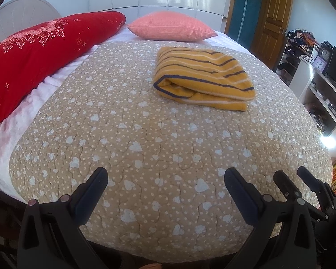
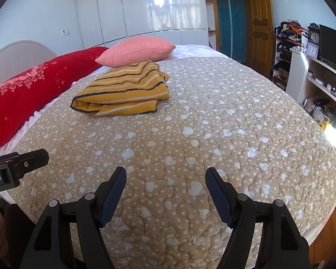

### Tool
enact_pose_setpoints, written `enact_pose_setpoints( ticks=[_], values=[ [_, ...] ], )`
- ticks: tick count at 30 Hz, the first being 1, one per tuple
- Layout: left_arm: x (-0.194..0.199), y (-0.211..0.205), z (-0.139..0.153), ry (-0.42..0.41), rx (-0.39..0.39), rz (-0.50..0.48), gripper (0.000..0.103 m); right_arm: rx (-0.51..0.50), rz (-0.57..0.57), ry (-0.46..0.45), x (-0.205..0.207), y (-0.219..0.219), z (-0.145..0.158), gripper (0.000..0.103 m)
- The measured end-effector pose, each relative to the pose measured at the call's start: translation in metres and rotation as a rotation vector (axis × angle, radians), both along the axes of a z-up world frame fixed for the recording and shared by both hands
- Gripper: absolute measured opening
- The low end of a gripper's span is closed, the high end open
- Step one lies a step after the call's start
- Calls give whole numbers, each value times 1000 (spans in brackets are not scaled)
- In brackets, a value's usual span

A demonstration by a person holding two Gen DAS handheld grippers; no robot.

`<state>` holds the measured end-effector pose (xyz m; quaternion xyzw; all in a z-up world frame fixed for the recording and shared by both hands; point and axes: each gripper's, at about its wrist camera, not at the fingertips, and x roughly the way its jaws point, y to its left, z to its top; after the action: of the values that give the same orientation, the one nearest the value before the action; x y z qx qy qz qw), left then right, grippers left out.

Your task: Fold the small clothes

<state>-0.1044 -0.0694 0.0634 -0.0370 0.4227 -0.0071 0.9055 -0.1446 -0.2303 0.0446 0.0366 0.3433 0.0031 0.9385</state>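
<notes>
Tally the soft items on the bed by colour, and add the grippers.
Yellow striped garment, folded: 1
Red pillow: 1
Pink cushion: 1
Beige heart-print quilt: 1
Grippers, left gripper and right gripper, both open and empty: 2
Total: 6

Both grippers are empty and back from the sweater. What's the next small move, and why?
Probably none on the sweater: it already lies folded into a compact bundle on the quilt, short of the pink pillow. The left gripper and right gripper are open, clear of it, holding nothing. I'd hold them back at the near edge; no other garment shows on the bed.
</notes>
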Motion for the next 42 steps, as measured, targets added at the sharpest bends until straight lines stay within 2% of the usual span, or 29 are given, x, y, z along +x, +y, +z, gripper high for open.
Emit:
enact_pose_setpoints(
  ticks=[22, 42],
  values=[
    [4, 2, -9, 27, -26, -11, 103, -31, 44, -27, 6, 14, 7, 78],
    [5, 4, -16, 38, -35, -19, 103, -45, 61, -15, 7, 18, 3, 79]
  ],
)
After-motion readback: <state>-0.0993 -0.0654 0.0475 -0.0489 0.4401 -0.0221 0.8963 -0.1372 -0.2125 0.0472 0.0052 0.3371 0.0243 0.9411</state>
